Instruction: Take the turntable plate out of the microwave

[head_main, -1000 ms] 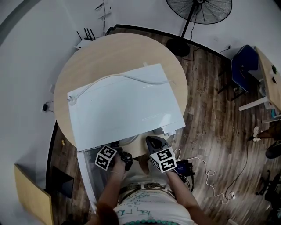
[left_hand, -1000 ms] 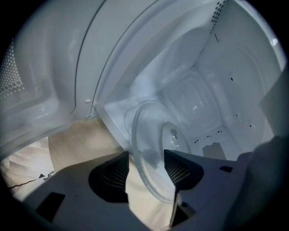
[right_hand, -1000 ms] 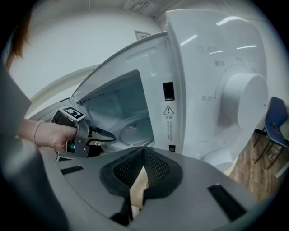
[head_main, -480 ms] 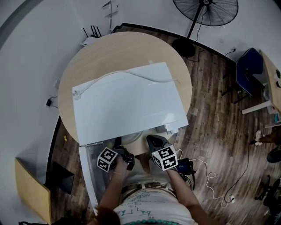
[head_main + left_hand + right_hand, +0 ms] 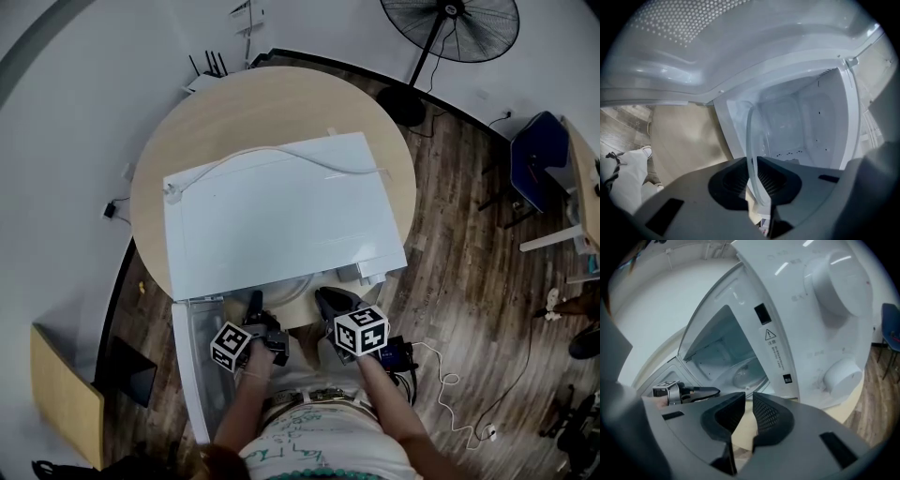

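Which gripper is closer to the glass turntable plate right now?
Left. The left gripper has just been closing its jaws on the rim of the turntable plate. The right gripper, jaws just opening slightly with nothing between them, sits outside the microwave, apart from the plate.

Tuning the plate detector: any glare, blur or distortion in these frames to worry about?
Head view: heavy fisheye, sharp, even light. Left gripper view: dark corners; clear turntable plate shows only as a faint rim against the pale microwave cavity. Right gripper view: ceiling-light glare streaks on the control panel.
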`<state>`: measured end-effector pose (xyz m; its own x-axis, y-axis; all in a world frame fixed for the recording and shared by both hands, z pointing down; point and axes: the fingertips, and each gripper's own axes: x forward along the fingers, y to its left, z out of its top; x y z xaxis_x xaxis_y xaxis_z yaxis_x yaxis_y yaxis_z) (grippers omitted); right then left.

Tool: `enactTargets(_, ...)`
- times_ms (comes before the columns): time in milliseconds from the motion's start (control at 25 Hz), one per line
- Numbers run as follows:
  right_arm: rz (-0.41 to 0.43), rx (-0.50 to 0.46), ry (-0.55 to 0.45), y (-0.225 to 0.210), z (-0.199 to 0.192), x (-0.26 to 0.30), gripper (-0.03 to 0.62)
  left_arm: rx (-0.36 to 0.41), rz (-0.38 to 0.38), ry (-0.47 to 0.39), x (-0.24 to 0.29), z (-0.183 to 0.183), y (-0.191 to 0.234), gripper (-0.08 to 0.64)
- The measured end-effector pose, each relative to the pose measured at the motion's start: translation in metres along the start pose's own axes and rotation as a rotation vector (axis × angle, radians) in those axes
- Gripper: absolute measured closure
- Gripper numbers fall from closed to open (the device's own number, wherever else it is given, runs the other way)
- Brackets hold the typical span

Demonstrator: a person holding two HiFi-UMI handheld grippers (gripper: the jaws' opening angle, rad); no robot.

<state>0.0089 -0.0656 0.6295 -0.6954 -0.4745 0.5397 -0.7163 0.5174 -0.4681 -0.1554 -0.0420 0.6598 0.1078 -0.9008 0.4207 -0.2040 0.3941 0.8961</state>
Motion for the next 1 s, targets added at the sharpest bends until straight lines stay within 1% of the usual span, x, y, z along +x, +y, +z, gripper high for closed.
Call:
enactTargets(40, 0.015, 0.037, -0.001, 0.0, -0.001, 0.001, 0.54, 0.002, -0.004, 0.0, -0.002, 0.0, -0.001, 0.499)
enactTargets(200, 0.056, 0.161, -0.002, -0.001, -0.005, 0.005, 0.486, 0.001, -0.008, 0.002, -0.009, -0.001, 0.001, 0.502)
enactTargets(280, 0.065, 0.194, 0.003, -0.002, -0.007, 0.008, 0.456, -0.004, -0.011, 0.002, -0.013, -0.003, 0.002, 0.502)
enactTargets(360, 0.068, 0.198, 0.016, -0.003, -0.009, 0.012, 0.423, -0.014, -0.014, 0.002, -0.017, -0.005, 0.004, 0.503)
enactTargets(480, 0.077, 0.209, 0.032, -0.005, -0.011, 0.016, 0.403, -0.02, -0.018, 0.011, -0.023, -0.01, 0.006, 0.503)
enactTargets(760, 0.113, 0.29, 0.051, -0.007, -0.011, 0.027, 0.375, -0.027, -0.024, 0.032, -0.038, -0.021, 0.012, 0.503)
enactTargets(880, 0.121, 0.33, 0.056, -0.01, -0.012, 0.03, 0.376, -0.026, -0.032, 0.041, -0.043, -0.026, 0.013, 0.503)
enactTargets(1000, 0.131, 0.344, 0.064, -0.01, -0.014, 0.034, 0.376, -0.017, -0.036, 0.053, -0.049, -0.03, 0.015, 0.503)
